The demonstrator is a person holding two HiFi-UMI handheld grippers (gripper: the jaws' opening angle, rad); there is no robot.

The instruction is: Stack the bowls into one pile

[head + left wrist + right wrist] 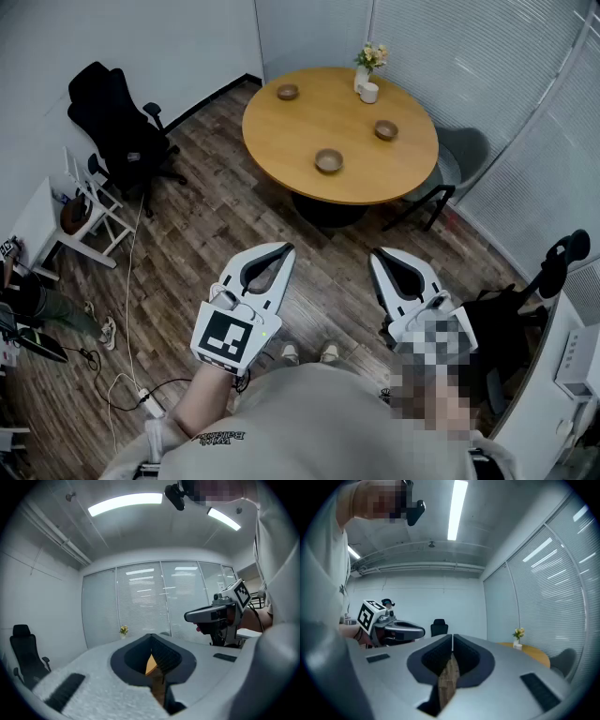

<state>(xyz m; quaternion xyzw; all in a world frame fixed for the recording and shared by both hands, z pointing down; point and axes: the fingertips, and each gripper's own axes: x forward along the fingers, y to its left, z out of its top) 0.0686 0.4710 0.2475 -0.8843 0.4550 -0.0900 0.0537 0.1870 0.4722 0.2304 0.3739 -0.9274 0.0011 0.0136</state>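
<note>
Head view: three small brown round bowls stood apart on the round wooden table [281,141] — far-left bowl [288,92], right bowl [385,129], near bowl [328,160]. All sat rims up; being round, they showed no long axis. The left gripper [284,249] and right gripper [376,254] hung over the plank floor [206,234], well short of the table.

Left gripper view: jaws together, nothing between them.

Right gripper view: jaws together — likewise empty.

Three bowls [328,160], one white cup [369,92] and one vase of flowers [363,75] on one round table [300,127]; two grippers [284,249]; one grey chair [461,150].
</note>
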